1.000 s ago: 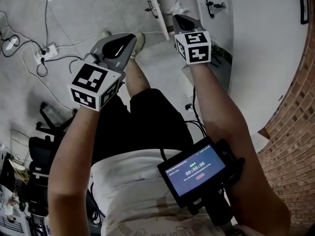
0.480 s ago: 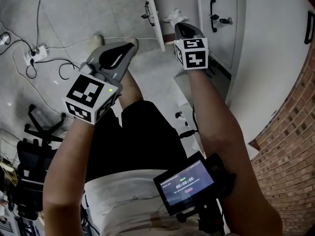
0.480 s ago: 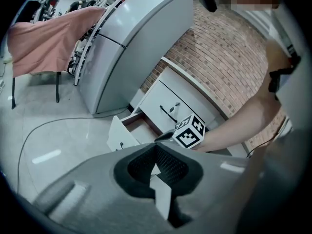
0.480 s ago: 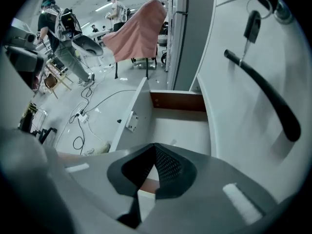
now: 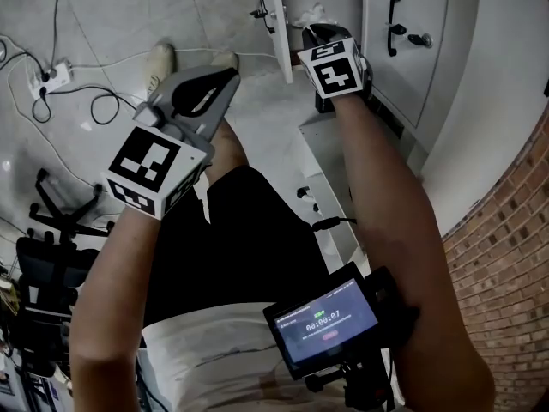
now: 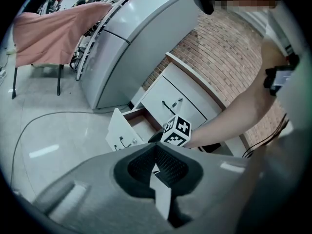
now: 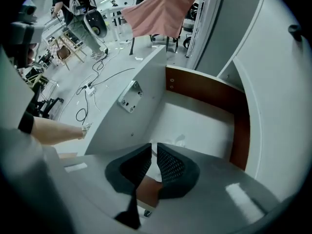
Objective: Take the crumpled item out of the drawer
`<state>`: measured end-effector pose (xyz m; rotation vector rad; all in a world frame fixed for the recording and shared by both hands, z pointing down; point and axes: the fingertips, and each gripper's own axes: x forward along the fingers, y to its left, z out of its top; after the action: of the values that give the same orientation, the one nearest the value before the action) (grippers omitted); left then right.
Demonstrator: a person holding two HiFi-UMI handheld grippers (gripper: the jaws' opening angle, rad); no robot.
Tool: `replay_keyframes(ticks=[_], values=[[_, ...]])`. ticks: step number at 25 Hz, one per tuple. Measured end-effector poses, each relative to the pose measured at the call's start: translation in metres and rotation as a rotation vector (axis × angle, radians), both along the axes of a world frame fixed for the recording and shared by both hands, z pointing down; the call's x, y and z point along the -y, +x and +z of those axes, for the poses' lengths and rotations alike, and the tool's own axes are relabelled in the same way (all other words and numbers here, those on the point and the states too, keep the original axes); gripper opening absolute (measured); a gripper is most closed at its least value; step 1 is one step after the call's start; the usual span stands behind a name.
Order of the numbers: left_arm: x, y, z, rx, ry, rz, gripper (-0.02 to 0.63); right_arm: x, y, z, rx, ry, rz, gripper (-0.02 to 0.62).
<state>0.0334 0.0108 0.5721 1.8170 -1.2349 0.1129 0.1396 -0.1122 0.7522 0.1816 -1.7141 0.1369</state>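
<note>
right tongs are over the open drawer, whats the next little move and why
Probably let the right tongs open wider, then ease them down around the crumpled item. Their jaws are opening but the gap is narrow, and the white item lies on the floor of the drawer just ahead of the tips, not yet gripped.

The drawer point(image 5: 277, 33) stood pulled out of the cabinet point(image 5: 412, 50), with the crumpled item point(image 5: 311, 14) in it, behind the drawer's front. A cabinet door with a handle point(image 5: 393, 11) lay right of the drawer, and a brick wall point(image 5: 506, 264) farther right. On the floor point(image 5: 197, 15), well left of the drawer, lay a power strip point(image 5: 45, 77) with a cable point(image 5: 94, 101) beside it. A fridge point(image 6: 141, 38) stood next to the cabinet, and a cloth point(image 6: 58, 28) hung left of it.
</note>
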Motion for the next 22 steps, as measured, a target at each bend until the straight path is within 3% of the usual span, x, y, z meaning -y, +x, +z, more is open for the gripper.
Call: replay_keyframes(ticks=[11, 17, 22], values=[[-0.012, -0.013, 0.013, 0.028, -0.004, -0.014, 0.005, 0.005, 0.002, 0.04, -0.112, -0.03, -0.064, 0.13], [-0.017, -0.009, 0.022, 0.017, -0.019, -0.029, 0.005, 0.01, 0.005, 0.056, -0.179, -0.025, -0.103, 0.144], [-0.018, -0.007, 0.022, 0.008, -0.015, -0.032, 0.005, 0.008, -0.013, 0.058, -0.124, -0.051, -0.124, 0.149]])
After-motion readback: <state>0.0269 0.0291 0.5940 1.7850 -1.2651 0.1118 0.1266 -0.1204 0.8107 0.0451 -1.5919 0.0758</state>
